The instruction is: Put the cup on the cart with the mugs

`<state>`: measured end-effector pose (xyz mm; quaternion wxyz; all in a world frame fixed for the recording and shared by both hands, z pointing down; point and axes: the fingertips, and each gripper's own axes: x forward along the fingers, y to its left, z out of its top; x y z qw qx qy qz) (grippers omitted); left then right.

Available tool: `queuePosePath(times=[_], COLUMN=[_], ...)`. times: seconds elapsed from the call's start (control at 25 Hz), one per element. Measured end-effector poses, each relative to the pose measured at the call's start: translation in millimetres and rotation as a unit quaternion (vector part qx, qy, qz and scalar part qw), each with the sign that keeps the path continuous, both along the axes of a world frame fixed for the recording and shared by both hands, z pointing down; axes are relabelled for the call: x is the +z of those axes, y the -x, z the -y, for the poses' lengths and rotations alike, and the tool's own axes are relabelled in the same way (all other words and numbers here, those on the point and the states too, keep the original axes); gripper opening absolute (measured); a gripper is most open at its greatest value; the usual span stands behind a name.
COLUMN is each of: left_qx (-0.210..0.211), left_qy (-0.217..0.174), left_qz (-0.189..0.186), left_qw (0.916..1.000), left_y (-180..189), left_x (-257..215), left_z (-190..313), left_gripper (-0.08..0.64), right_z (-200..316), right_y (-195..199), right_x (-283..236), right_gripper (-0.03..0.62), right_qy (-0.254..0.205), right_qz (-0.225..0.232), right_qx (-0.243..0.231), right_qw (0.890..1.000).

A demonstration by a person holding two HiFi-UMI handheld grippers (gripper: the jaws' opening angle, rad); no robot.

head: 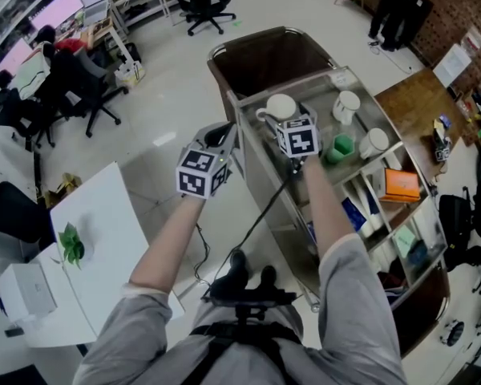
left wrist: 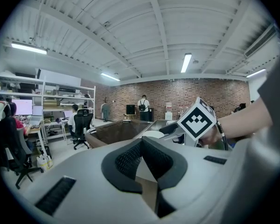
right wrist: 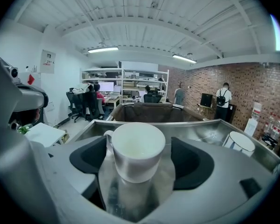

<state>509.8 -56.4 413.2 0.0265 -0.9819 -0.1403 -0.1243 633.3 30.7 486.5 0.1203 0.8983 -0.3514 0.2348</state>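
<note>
**Occlusions.** In the head view the marker cube (head: 298, 137) of the right gripper (head: 286, 121) covers its jaws, so read jaw state in the right gripper view only. The lower shelves of the cart (head: 252, 147) are partly cut off by its steel top deck and by the R forearm. In the left gripper view the gripper's own body blocks most of the cart.

**Right gripper.** Jaws are spread wide, with one of the pads (right wrist: 91, 155) on each side of the cup (right wrist: 136, 146). The cup stands upright on the top deck (open end up), with its handle (right wrist: 107, 135) toward the L pad. There is a clear gap on the R side. On the L side the handle and pad sit v. close, and contact there cannot be confirmed.

**Other items on deck.** Two white mugs (head: 346, 105) and a green cup (head: 339, 147) stand further along the deck, apart from the cup.

**Left gripper** (head: 220, 139). Jaws are pressed together with nothing between them. It is held beside the cart's edge, off the deck.
</note>
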Motion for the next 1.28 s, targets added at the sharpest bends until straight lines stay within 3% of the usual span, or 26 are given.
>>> queuePosePath(times=[0.32, 0.48, 0.56, 0.68, 0.88, 1.04, 1.28], left_qx=[-0.015, -0.030, -0.040, -0.057, -0.088, -0.113, -0.132], left_qy=[-0.001, -0.004, -0.006, -0.009, -0.015, -0.021, -0.027], left_qz=[-0.009, -0.014, -0.014, -0.018, -0.021, -0.019, -0.021], left_qw=[0.9998, 0.9994, 0.9991, 0.9982, 0.9958, 0.9932, 0.9906], left_y=[15, 30, 41, 62, 104, 135, 180], left_x=[-10, -16, -19, -22, -29, -32, -30], left_z=[-6, -12, -15, -19, -22, -11, 15], left_gripper=[0.006, 0.006, 0.006, 0.006, 0.006, 0.006, 0.006], right_z=[-8, -15, -19, -29, -32, -23, -13], right_y=[16, 36, 51, 72, 114, 148, 196], right_x=[-30, -54, -67, -83, -101, -112, -111], right_gripper=[0.431, 0.426, 0.370, 0.206, 0.048, 0.011, 0.011], right_qy=[-0.010, -0.048, -0.065, -0.081, -0.107, -0.112, -0.118], right_qz=[-0.018, -0.018, -0.022, -0.037, -0.041, -0.040, -0.046], right_qx=[-0.004, -0.015, -0.021, -0.023, -0.042, -0.075, -0.094], right_qw=[1.000, 0.999, 0.997, 0.996, 0.992, 0.990, 0.987])
